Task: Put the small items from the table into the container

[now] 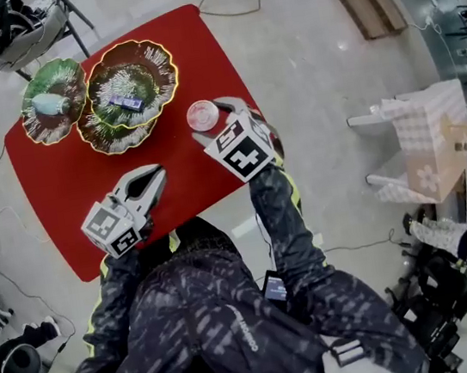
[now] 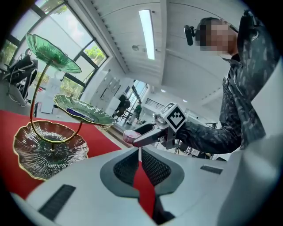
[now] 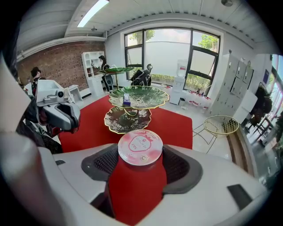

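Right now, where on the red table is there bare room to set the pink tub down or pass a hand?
Bare red table lies between the tiered dish stand and the left gripper, and along the far right edge beyond the pink tub. Crowded: the far left corner under the stand, and around the right gripper.
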Demonstrator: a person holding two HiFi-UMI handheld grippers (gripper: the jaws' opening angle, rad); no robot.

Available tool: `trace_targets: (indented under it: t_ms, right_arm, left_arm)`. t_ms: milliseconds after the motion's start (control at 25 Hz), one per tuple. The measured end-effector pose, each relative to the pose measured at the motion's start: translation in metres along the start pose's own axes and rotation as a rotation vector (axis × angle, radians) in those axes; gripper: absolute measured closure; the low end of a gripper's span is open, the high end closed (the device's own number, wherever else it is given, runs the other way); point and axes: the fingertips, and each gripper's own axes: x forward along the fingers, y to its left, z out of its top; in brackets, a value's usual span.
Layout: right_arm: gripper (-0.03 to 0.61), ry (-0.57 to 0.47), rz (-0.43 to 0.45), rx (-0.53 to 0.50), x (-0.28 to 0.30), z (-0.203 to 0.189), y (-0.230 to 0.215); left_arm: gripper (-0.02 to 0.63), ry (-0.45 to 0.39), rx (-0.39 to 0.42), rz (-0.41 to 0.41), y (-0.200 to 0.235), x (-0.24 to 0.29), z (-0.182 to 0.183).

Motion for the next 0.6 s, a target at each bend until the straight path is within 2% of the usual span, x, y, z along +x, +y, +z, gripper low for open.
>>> trace_targets:
  t_ms: [600]
  right_arm:
    - [0.262, -0.055, -0.002, -0.074, -0.023, 0.078, 0.022]
  left_arm:
    - [0.601, -0.062, 0.01, 0.046, 0.0, -0.038, 0.021]
